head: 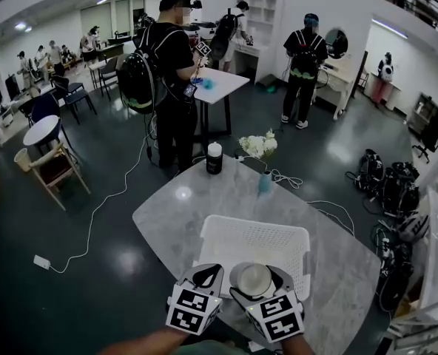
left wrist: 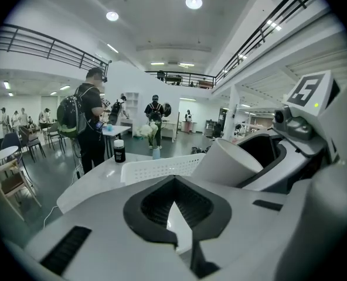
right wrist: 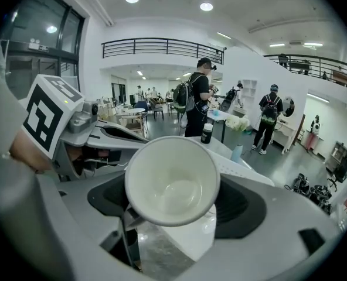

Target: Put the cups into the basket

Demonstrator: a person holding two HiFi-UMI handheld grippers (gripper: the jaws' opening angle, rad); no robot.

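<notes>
A white perforated basket [head: 278,237] stands empty on the grey marble table [head: 173,214]. At its near edge my right gripper [head: 254,281] is shut on a white cup [head: 253,278], held tilted with its empty inside facing the right gripper view [right wrist: 172,180]. The same cup [left wrist: 228,163] shows from the side in the left gripper view, next to the basket's wall [left wrist: 162,168]. My left gripper [head: 207,274] hovers just left of the right one at the basket's near left corner; its jaws meet with nothing between them [left wrist: 174,181]. No other cup is in view.
At the table's far edge stand a black bottle [head: 214,158], a bunch of white flowers [head: 258,146] and a small blue vase [head: 265,181]. Cables trail off the table. Several people with backpacks stand beyond, by another table [head: 219,83].
</notes>
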